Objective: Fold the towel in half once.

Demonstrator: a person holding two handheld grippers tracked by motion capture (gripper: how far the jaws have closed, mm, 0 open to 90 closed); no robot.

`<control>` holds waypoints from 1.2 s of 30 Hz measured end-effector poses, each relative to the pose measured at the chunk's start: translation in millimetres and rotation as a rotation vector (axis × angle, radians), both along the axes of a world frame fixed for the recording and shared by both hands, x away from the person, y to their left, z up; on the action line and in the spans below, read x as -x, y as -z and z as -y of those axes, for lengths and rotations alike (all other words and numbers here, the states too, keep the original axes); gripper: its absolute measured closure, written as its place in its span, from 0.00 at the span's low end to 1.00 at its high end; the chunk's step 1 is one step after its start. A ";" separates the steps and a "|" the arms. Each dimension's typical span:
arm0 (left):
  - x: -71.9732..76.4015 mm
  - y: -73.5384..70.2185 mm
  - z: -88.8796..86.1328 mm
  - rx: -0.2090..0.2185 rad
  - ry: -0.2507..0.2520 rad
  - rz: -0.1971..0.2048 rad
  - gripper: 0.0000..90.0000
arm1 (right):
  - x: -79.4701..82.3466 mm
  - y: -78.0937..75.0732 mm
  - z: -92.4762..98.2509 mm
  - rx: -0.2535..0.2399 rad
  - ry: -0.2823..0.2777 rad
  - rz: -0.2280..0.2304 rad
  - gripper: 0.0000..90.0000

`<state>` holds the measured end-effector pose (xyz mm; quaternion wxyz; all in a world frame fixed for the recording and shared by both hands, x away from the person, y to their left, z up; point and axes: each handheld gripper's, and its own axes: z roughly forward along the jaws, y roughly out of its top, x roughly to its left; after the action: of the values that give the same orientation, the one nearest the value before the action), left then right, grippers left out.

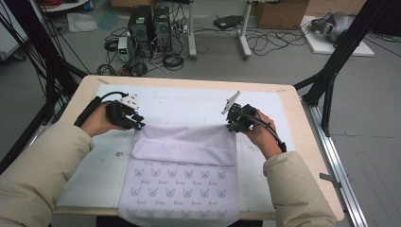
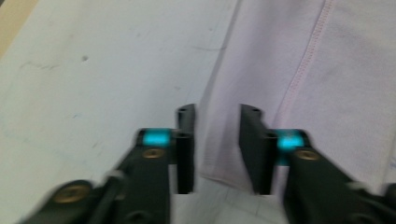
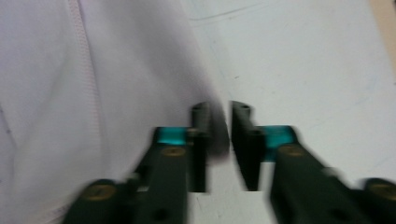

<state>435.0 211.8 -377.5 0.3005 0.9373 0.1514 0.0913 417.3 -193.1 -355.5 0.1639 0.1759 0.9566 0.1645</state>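
A pale lilac cloth [image 1: 184,161] with a small printed pattern lies on the white mat [image 1: 189,104], and its far part is folded back toward me in a plain band. My left gripper [image 1: 137,124] hovers at the fold's far left corner. In the left gripper view its jaws [image 2: 217,112] stand apart above the cloth's edge [image 2: 327,84] with nothing pinched. My right gripper [image 1: 231,126] hovers at the fold's far right corner. In the right gripper view its jaws [image 3: 221,108] leave a narrow gap just over the cloth's edge [image 3: 93,93], and the pads are off the fabric.
Several tiny light bits [image 1: 131,98] lie on the mat beyond the left gripper. The wooden table [image 1: 302,142] ends close to the right hand, with a metal rail [image 1: 338,165] beside it. Computer towers [image 1: 149,26] and cables sit on the floor beyond.
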 end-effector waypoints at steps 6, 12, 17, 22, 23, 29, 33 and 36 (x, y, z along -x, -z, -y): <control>12.6 -9.4 2.3 0.037 0.095 -0.032 0.44 | 7.1 -1.1 3.7 -0.116 -0.068 -0.115 0.57; 31.3 -0.9 13.1 -0.068 0.166 -0.062 0.39 | 22.0 8.3 -3.5 -0.032 -0.152 -0.211 0.52; 33.7 15.7 14.2 -0.143 0.141 -0.122 0.40 | 28.5 24.3 -9.9 0.063 -0.162 -0.273 0.54; 34.8 22.0 15.5 -0.162 0.136 -0.160 0.47 | 30.1 37.7 -12.7 0.142 -0.158 -0.331 0.62; 34.6 23.6 16.0 -0.169 0.135 -0.168 0.49 | 29.5 38.9 -12.9 0.154 -0.156 -0.335 0.63; 32.7 28.4 17.3 -0.197 0.115 -0.181 0.67 | 26.1 46.6 -14.3 0.183 -0.133 -0.354 0.85; 34.4 25.3 17.8 -0.193 0.088 -0.201 0.90 | 27.1 42.9 -14.2 0.184 -0.149 -0.340 0.93; 38.2 22.4 16.3 -0.178 0.092 -0.197 0.95 | 29.1 38.0 -11.2 0.161 -0.165 -0.331 0.94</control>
<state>396.9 195.6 -399.9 0.2038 0.9706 0.1284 -0.0020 388.2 -181.9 -393.5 0.0037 0.1081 0.9917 0.0693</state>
